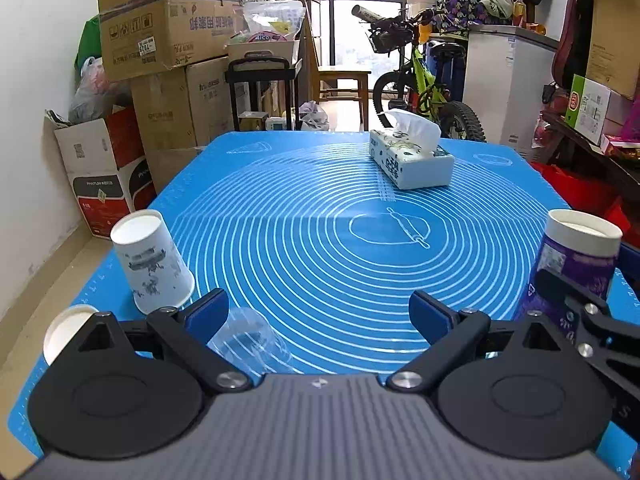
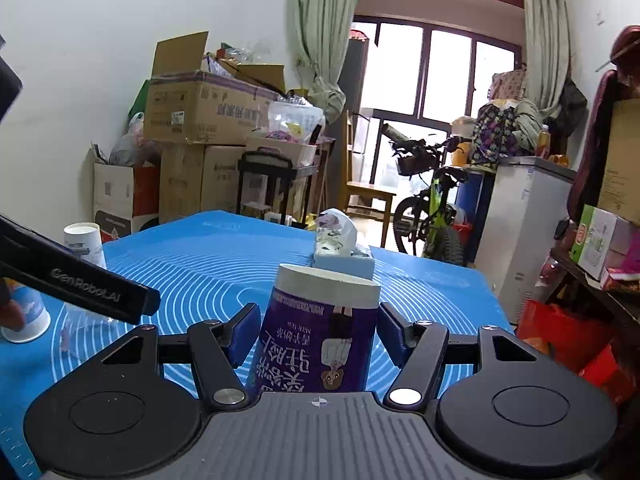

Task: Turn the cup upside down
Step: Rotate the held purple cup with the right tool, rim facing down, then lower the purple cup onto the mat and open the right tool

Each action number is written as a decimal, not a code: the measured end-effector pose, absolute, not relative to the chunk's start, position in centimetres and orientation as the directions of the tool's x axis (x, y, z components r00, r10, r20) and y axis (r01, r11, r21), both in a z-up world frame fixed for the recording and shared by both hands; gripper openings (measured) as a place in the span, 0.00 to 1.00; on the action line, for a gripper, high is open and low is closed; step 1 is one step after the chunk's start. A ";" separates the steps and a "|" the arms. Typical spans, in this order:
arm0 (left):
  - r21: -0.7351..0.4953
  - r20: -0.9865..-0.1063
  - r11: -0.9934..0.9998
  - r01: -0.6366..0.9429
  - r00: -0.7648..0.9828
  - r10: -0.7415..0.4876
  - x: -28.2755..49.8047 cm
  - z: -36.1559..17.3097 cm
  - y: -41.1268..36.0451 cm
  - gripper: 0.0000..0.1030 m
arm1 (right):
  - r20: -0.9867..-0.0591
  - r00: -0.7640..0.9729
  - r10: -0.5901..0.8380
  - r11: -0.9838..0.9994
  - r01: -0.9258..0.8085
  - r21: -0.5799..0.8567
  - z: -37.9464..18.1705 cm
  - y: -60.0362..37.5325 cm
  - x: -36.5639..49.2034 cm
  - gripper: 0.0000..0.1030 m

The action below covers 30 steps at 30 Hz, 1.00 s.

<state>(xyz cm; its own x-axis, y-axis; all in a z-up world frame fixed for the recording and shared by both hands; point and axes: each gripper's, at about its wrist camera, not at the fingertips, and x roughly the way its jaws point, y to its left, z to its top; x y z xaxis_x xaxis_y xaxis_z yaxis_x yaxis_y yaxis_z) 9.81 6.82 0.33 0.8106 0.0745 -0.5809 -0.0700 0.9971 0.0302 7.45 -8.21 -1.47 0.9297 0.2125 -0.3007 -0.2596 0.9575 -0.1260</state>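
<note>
Here the right gripper (image 2: pixel 318 330) straddles the inverted purple cup (image 2: pixel 320 332) on the blue mat (image 2: pixel 224 256), jaws spread, pads just clear. The left gripper (image 1: pixel 319 312) gapes wide, empty.

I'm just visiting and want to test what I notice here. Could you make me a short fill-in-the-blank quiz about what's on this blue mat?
1. The purple cup stands between the fingers of the ____ gripper.
2. The tissue box rests on a mat coloured ____.
3. The white paper cup stands with its wide mouth facing ____.
4. The left gripper holds ____.

Missing words: right; blue; down; nothing
</note>
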 end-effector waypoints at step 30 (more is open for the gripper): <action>0.071 -0.550 0.998 0.000 0.834 0.039 4.6 0.6 4.4 0.93 | -0.357 0.905 0.233 0.966 -0.258 -0.025 -1.2 -10.6 1.6 0.94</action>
<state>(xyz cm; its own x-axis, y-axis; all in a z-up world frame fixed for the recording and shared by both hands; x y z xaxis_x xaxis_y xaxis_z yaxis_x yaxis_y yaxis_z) 4.60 4.42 0.56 0.8343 0.0386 -0.5500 0.0004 0.9975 0.0705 1.63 -10.61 -1.24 0.9049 0.2325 -0.3566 -0.2580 0.9658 -0.0249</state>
